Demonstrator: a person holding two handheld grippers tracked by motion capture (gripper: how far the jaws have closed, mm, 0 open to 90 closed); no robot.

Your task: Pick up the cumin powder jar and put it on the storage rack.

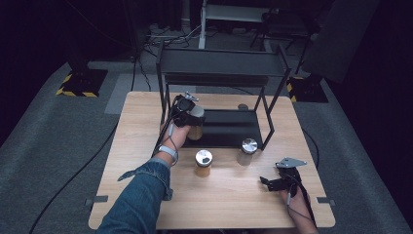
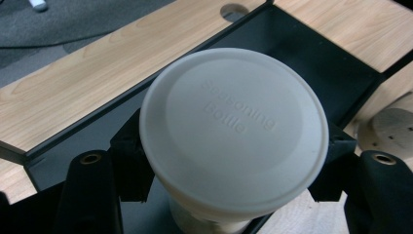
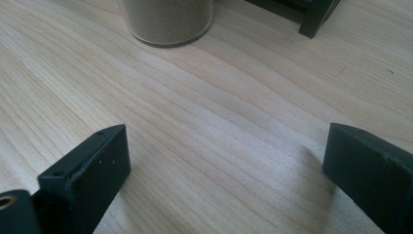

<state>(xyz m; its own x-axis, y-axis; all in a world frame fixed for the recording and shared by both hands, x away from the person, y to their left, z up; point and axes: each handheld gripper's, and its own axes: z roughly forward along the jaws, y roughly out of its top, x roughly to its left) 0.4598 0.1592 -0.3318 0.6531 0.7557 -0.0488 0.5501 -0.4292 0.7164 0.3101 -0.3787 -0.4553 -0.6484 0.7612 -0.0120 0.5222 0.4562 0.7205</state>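
Observation:
My left gripper (image 1: 189, 116) is shut on a seasoning bottle (image 1: 196, 125) with a white lid (image 2: 234, 131), one black finger (image 2: 92, 195) on either side of it. The bottle is upright at the front left corner of the lower tray (image 2: 311, 63) of a black two-tier shelf (image 1: 221, 61); I cannot tell whether it touches the tray. My right gripper (image 1: 268, 181) rests low over the table's front right, jaws wide apart (image 3: 224, 161) with only bare wood between them.
Two more jars stand on the wooden table (image 1: 146, 112) in front of the shelf: one with a dark-spotted lid (image 1: 203, 161), one with a metal lid (image 1: 249, 148). A jar's base (image 3: 168, 19) and a shelf leg (image 3: 316, 17) lie ahead of the right gripper.

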